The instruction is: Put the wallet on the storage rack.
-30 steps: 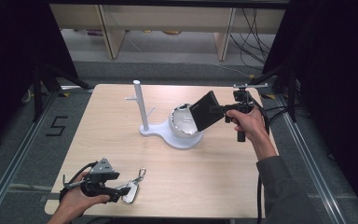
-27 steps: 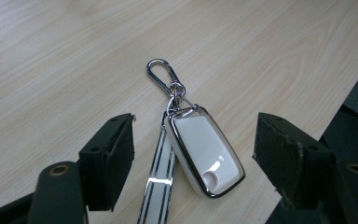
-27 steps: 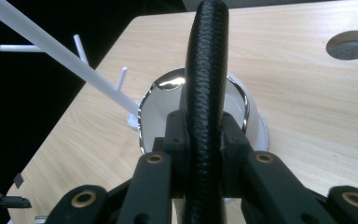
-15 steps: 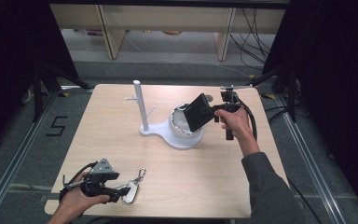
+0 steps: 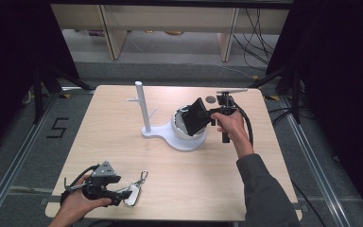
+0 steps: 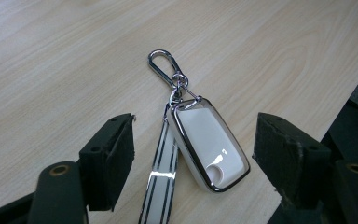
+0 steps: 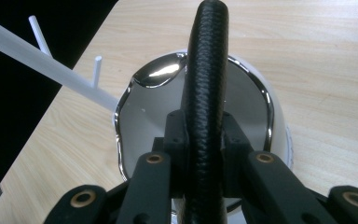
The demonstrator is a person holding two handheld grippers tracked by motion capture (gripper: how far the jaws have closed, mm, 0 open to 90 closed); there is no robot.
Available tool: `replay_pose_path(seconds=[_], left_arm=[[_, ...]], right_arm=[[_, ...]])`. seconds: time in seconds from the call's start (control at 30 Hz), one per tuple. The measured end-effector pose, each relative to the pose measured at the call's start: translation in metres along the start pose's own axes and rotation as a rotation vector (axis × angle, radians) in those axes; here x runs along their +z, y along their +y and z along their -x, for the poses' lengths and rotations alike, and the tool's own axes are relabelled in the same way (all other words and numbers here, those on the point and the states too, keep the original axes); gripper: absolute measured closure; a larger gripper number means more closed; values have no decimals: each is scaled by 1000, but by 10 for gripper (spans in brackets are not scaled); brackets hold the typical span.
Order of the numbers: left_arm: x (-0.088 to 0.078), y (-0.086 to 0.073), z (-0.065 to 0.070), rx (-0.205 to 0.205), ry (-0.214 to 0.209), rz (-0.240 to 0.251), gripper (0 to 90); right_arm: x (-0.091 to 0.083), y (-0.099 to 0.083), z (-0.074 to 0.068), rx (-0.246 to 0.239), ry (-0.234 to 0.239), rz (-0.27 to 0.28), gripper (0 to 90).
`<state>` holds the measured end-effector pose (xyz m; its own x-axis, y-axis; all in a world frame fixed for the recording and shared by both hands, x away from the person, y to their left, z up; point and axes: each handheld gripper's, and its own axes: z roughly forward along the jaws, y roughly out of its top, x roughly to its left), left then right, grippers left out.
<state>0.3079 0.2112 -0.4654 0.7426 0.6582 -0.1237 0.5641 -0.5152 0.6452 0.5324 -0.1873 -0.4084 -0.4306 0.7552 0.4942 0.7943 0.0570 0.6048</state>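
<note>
Right gripper clamped on black wallet, above white bowl

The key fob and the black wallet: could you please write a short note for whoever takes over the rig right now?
Left tool: open, low at the near left of the table, jaws either side of the key fob without pressing it. The fob, its striped strap and carabiner lie flat on the table.
Right tool: shut on a black wallet, held just above the white bowl-shaped tray on the white stand.
Done: wallet picked up and brought to the tray.
Left, probably: set the wallet in the tray, then grip the fob; the stand's pegs may be meant for it.
</note>
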Motion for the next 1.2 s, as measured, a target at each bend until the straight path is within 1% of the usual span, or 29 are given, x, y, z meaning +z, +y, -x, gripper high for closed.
replay_pose_path(seconds=[0.03, 0.07, 0.1, 0.2, 0.27, 0.3, 0.37, 0.4, 0.43, 0.47, 0.53, 0.57, 0.6, 0.67, 0.7, 0.73, 0.77, 0.8, 0.83, 0.87, 0.9, 0.93, 1.0, 1.03, 1.07, 1.1, 1.13, 1.17, 1.2], left_arm=[[0, 0, 0, 0, -2, -2, 287], [0, 0, 0, 0, 1, -1, 287], [0, 0, 0, -1, 0, -2, 287], [0, 0, 0, -1, 0, 1, 287], [1, -1, 0, -12, 3, 4, 287], [1, -1, 0, -6, 1, -6, 287], [1, -1, 0, -4, -2, -5, 287], [2, -1, -1, 2, -3, -9, 287], [2, -1, 0, -2, 0, -8, 288], [3, -1, 0, -2, 0, -8, 288], [4, -1, 1, -8, 3, -4, 288], [3, -1, 1, 2, -4, -10, 288], [3, -1, 1, 1, -4, -10, 287], [4, -1, 1, -11, 0, -5, 287], [3, -2, 0, -3, -1, -10, 287], [3, -2, 0, -1, 0, -11, 287], [4, -2, 0, -8, 4, -4, 287], [3, -2, 0, -1, 0, -15, 287], [3, -2, 0, -3, 0, -13, 286], [4, -2, 1, -13, 3, -5, 286], [3, -2, 1, 2, -4, -13, 286], [3, -1, 1, 5, -4, -13, 286], [3, -1, 0, 2, -2, -13, 286], [3, -1, 1, -7, 7, -4, 286], [3, -1, 0, -7, 9, -3, 286], [3, -1, 0, -4, 11, -6, 286], [3, -2, 0, -11, 6, -1, 286], [2, -2, -1, -5, 4, -9, 286], [2, -2, 0, -15, 2, -8, 286]], right_arm=[[3, -2, -2, 61, 16, -18, 772], [3, -2, -2, 61, 16, -18, 772], [8, -4, 3, 17, 11, -6, 771], [13, -5, 3, 13, 23, -16, 771], [15, -6, 2, 22, 22, -17, 770], [16, -6, 3, 12, 16, -11, 770], [16, -6, 3, 15, 18, -12, 768], [16, -6, 5, 0, 17, -11, 767], [16, -7, 2, 46, 28, -22, 764], [18, -6, 7, -13, 13, -4, 762], [19, -7, 7, -4, 10, -7, 754], [19, -7, 7, -10, 3, -5, 747], [20, -6, 6, -14, -5, -7, 738], [20, -7, 7, -21, -3, -9, 724], [20, -6, 7, -18, -6, -11, 712], [19, -5, 6, -9, -12, -10, 672], [17, -4, 5, -26, -30, -8, 653], [16, -3, 5, -33, -41, -8, 630], [12, -2, 4, -50, -56, 4, 588], [12, -2, 4, -50, -56, 4, 588], [9, -1, 5, -49, -50, 5, 587], [6, 1, 5, -57, -42, 4, 583], [-1, 3, 6, -55, -59, 19, 579], [-5, 3, 8, -59, -65, 24, 582], [-9, 4, 8, -48, -69, 26, 585], [-13, 4, 9, -53, -75, 40, 586], [-17, 5, 10, -40, -65, 50, 582], [-20, 5, 12, -44, -64, 61, 576], [-25, 5, 16, -52, -62, 72, 563]])
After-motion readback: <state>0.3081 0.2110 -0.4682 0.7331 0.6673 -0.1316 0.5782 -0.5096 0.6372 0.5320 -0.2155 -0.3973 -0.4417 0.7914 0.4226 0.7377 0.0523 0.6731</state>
